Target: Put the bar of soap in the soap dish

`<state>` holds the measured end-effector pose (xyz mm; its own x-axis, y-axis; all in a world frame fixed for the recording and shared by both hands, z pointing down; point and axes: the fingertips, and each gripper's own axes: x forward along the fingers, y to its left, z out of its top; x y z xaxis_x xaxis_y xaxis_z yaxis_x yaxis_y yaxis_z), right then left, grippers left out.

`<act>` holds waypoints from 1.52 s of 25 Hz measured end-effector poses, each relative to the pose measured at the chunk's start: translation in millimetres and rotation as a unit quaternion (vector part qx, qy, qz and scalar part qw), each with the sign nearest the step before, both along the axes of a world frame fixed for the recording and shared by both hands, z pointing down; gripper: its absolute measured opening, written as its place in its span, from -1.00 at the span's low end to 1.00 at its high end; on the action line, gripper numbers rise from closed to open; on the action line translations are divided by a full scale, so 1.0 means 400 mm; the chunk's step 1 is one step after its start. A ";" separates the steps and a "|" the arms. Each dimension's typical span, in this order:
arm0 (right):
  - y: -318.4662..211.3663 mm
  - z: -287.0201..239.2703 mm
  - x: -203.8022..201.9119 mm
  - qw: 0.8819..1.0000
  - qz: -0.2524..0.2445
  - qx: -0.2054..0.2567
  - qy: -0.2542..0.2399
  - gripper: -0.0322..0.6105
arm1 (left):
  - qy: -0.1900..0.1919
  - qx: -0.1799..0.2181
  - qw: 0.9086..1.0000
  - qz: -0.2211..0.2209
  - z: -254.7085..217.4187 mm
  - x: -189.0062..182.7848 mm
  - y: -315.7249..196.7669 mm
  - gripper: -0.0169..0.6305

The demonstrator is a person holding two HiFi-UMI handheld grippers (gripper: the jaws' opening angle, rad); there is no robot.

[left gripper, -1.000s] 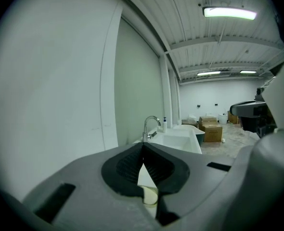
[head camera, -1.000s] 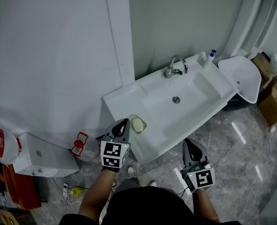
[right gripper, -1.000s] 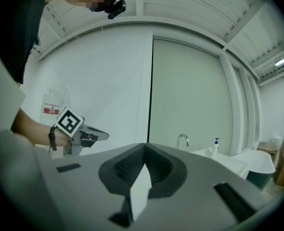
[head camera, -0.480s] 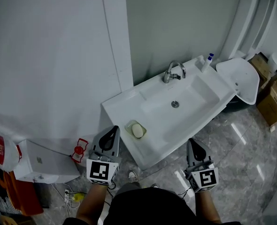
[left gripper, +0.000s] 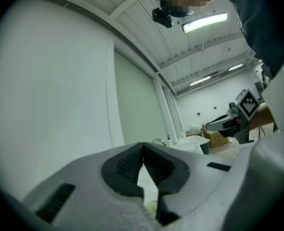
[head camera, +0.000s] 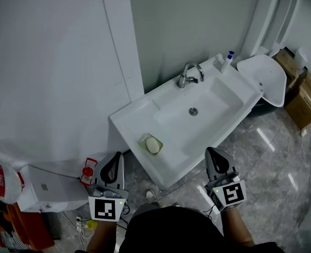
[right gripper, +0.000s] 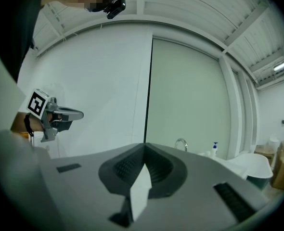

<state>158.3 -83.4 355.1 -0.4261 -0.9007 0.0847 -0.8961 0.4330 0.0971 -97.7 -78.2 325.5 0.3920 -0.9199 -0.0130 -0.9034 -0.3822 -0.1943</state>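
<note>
Since the bar of soap (head camera: 153, 145) lies inside the soap dish (head camera: 145, 139), just left of centre in the head view, I judge the placing step done and only the finish left. The dish stands on the flat ledge of the sink (head camera: 136, 117), at its corner nearest the bottom of the frame.

Neither tool carries anything. The left gripper (head camera: 117, 156) hangs at lower left, below the dish and apart from it; its own view shows the left gripper's (left gripper: 143, 146) jaws clenched tip to tip with nothing between them. The right gripper (head camera: 211, 151) sits at lower right, off the sink's front edge, and the right gripper view shows its jaws (right gripper: 144, 147) pressed together too, empty.

My next move calls for very little, I think: keep both tools clear of the ledge so neither knocks the dish, and glance once to confirm the bar sits flat inside the rim.

As for surfaces, the soap is a pale cream oval, rounded and smooth. The dish is a shallow rounded rectangle, faintly green, likely plastic. The sink is glossy white, angular, with a round metal drain (head camera: 193, 111) and a curved chrome tap (head camera: 188, 75). Grey veined floor (head camera: 274, 141) shines with reflected light. Both pairs of jaw pads look dark and finely ribbed.
</note>
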 end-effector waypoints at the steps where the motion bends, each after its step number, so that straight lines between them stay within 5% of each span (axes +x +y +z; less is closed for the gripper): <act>1: -0.002 -0.001 -0.002 1.000 0.001 0.000 0.001 -0.86 | 0.001 0.001 1.000 -0.001 -0.002 -0.010 0.004 -0.89; 9: -0.025 -0.003 -0.025 1.000 0.001 0.002 0.002 -0.86 | -0.027 0.014 0.999 -0.012 0.012 -0.048 0.005 -0.89; 38: -0.076 0.006 -0.164 1.000 -0.023 0.005 0.016 -0.86 | 0.017 -0.013 1.000 0.009 0.072 -0.105 -0.068 -0.89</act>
<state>92.6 -113.9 357.3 -0.4638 -0.8813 0.0905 -0.8719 0.4722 0.1298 -139.7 -105.3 354.5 0.4082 -0.9129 -0.0032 -0.9022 -0.4028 -0.1543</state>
